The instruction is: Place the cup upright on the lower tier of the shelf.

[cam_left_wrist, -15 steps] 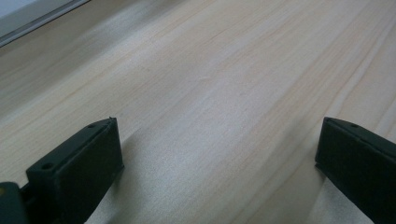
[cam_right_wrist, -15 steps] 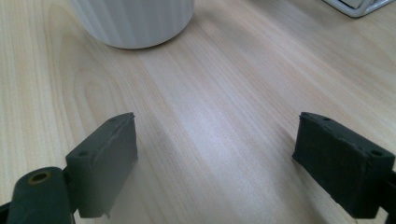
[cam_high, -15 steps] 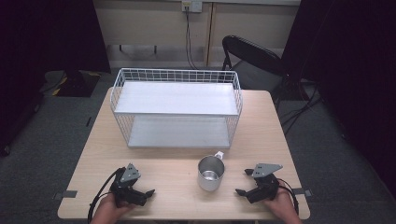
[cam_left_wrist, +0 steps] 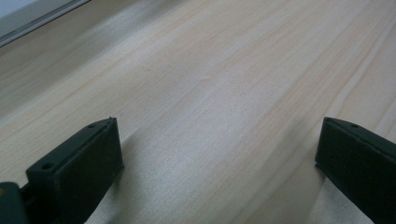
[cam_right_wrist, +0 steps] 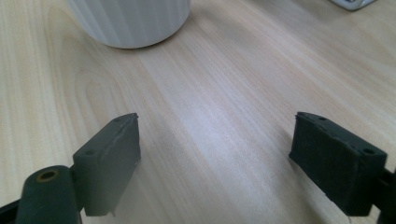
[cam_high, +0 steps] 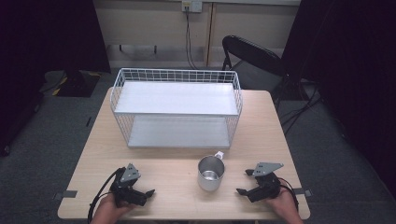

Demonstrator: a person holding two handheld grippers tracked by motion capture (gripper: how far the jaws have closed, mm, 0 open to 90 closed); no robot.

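A shiny metal mug (cam_high: 210, 172) stands upright on the wooden table (cam_high: 177, 161), its handle turned to the far right. My right gripper (cam_high: 243, 182) rests on the table to the right of the mug, open, jaws aimed left at it. In the right gripper view its gripper (cam_right_wrist: 215, 135) has bare wood between the jaws, and the mug's base (cam_right_wrist: 130, 21) sits ahead, apart from them. My left gripper (cam_high: 145, 196) lies left of the mug near the front edge, open. In the left gripper view that gripper (cam_left_wrist: 217, 140) spans bare tabletop.
A white wire shelf basket (cam_high: 176, 108) with an upper and a lower board takes up the far half of the table, its open side facing me. Its lower edge (cam_left_wrist: 32, 16) shows far off. A black folding chair (cam_high: 252, 58) stands behind the table.
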